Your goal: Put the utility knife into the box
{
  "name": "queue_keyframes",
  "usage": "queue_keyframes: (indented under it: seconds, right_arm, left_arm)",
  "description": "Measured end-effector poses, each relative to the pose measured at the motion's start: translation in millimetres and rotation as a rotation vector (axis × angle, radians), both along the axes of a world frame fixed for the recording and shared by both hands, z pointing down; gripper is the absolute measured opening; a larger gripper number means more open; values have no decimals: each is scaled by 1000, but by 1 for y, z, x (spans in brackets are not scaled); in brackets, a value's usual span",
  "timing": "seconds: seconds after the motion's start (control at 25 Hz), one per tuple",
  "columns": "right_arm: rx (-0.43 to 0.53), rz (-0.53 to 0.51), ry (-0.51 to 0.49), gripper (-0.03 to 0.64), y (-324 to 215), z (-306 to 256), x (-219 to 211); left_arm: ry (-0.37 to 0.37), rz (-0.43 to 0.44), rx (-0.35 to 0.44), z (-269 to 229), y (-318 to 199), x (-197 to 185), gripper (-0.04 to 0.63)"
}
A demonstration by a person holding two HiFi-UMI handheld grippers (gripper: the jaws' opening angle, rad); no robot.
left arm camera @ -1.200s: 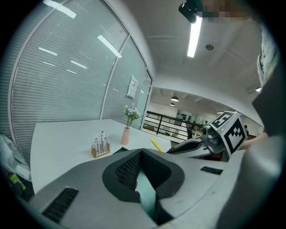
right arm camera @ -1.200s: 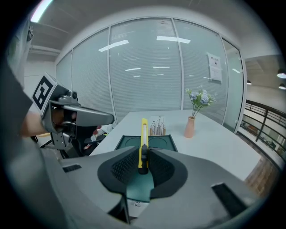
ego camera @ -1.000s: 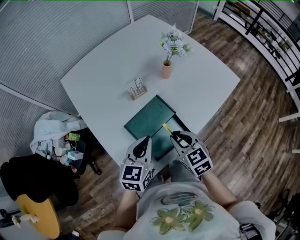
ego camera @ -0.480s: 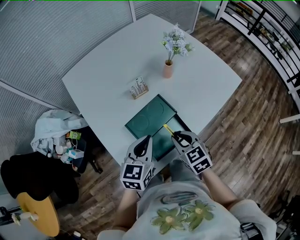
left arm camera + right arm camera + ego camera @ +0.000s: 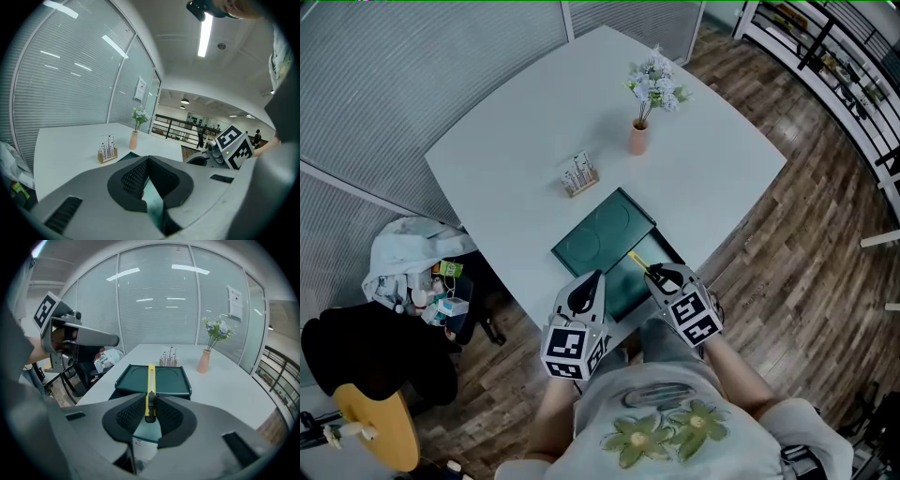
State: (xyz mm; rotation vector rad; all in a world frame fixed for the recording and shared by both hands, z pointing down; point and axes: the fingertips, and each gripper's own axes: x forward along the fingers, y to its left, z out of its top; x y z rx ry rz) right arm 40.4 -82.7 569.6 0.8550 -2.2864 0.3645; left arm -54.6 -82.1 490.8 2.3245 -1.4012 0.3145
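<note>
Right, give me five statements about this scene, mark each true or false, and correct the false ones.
1. The right gripper is shut on the yellow utility knife. True.
2. The knife lies inside the green box. False: the jaws hold it above the box.
3. The pink vase lies tipped over. False: it stands upright on the table.
4. The wooden holder stands on the table, outside the box. True.
5. The left gripper holds the vase. False: its jaws are together, empty.

A white table (image 5: 506, 159) stands on a dark wood floor (image 5: 806, 253). Glass walls with blinds (image 5: 394, 66) run past the table's far and left sides. A black railing (image 5: 830, 52) runs to its right, and a strip light (image 5: 205, 35) glows overhead.
</note>
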Motion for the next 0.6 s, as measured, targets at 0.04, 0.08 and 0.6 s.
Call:
queue_keyframes:
  seconds: [0.04,0.08,0.6]
  right_arm:
    - [-2,-5,6,72,0,2,0]
    - [-5,-9,11,72,0,4,1]
    - [-37,-48,68,72,2,27,1]
  left_arm:
    - [0,-1,-1,1,0,0,-2]
    - [-1,-2,-3,1,0,0,-2]
    - [-12,-9,-21,11,-2,-5,-2]
